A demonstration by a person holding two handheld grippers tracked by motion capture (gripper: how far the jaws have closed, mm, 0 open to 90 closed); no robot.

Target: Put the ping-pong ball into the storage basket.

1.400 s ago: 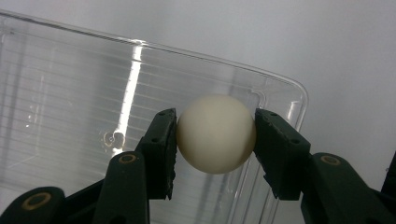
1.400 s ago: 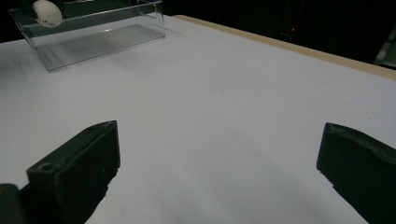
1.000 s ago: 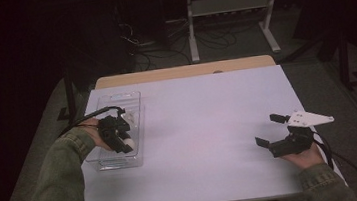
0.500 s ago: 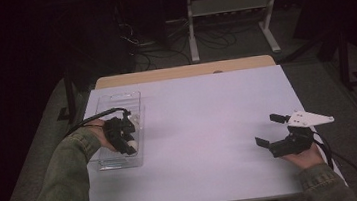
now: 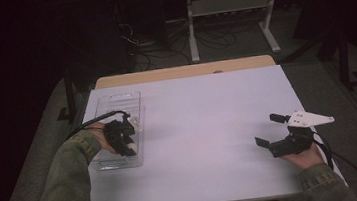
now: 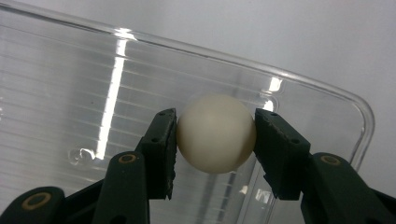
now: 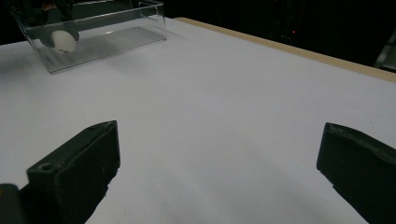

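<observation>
Ball (image 6: 215, 133) pinched between left tongs (image 6: 215, 140) inside clear tray (image 6: 322, 88); right tongs (image 5: 272, 131) spread, idle; lift-out or release seems left.

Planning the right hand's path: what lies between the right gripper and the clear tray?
Bare white table between the right gripper and the clear tray, as high view and right gripper view show.

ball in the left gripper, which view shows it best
The left gripper view: the ball sits large and sharp between the left gripper jaws, over the clear tray. The right gripper view shows it small and far off in the tray. In the high view I can't make it out under the hand.
</observation>
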